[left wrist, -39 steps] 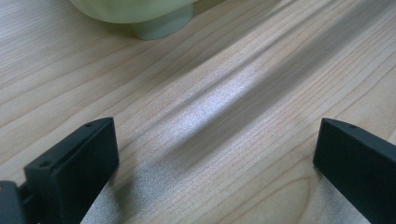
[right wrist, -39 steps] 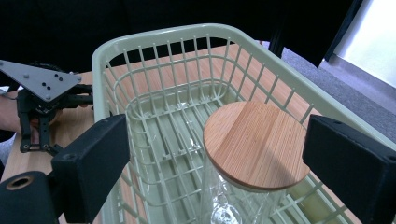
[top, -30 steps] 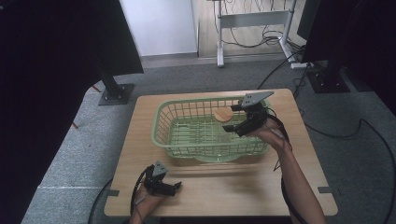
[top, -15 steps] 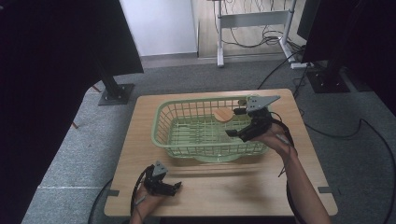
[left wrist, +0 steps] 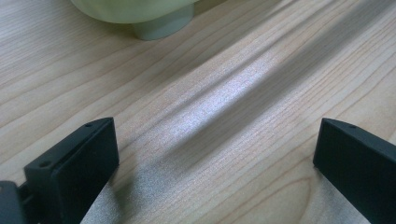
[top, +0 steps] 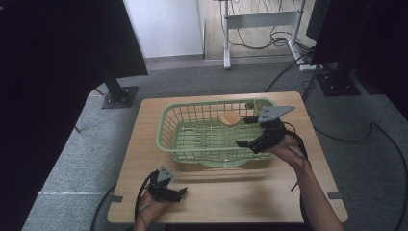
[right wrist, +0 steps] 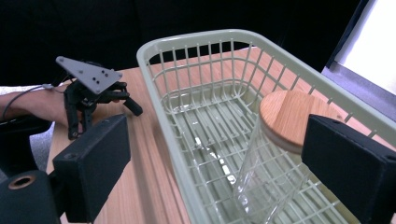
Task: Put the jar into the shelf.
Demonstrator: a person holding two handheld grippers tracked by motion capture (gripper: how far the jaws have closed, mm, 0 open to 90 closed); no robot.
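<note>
A clear glass jar with a round wooden lid (top: 231,118) (right wrist: 285,116) leans inside the pale green wire basket (top: 166,120) (right wrist: 154,51). My right gripper (top: 245,131) (right wrist: 215,140) hovers over the basket's right part, jaws wide apart and pointing left. The jar stands just beyond its far jaw, and neither pad touches it. My left gripper (top: 182,194) (left wrist: 215,154) rests low at the table's near left, open, with bare wood between its jaws. It also appears at the upper left of the right gripper view (right wrist: 93,88).
The wooden table (top: 288,192) has free room in front of and right of the basket. A basket foot (left wrist: 163,23) stands just ahead of my left gripper. A pale green cup-like object (top: 262,102) sits at the basket's far right corner. Dark stands and cables surround the table.
My right gripper has drawn back to the right and a little toward the person, away from the jar, which stays in the basket. The left gripper has not moved.
</note>
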